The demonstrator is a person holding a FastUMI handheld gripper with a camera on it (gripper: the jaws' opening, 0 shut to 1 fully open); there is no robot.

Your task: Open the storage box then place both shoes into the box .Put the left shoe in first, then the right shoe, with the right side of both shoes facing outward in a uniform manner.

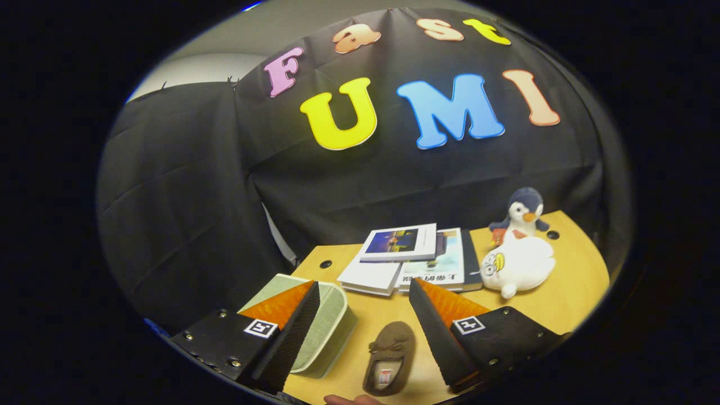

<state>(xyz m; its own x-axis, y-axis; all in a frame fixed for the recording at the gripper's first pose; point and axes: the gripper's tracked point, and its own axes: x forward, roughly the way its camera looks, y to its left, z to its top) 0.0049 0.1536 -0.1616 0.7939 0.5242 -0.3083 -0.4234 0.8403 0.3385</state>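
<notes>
A pale green storage box [329,323] with its lid closed sits on the wooden table [574,292], partly behind my left finger. A brown slipper [389,355] lies on the table between my two fingers, toe pointing away from me. My gripper [365,289] hovers above the table with its fingers wide apart and nothing held. A fingertip of a person's hand [351,400] shows just below the slipper. I see one shoe here.
A stack of books [413,256] lies beyond the fingers in the middle of the table. A white plush toy [520,264] and a penguin plush [523,212] sit to the right of the books. Black cloth walls close off the back and left.
</notes>
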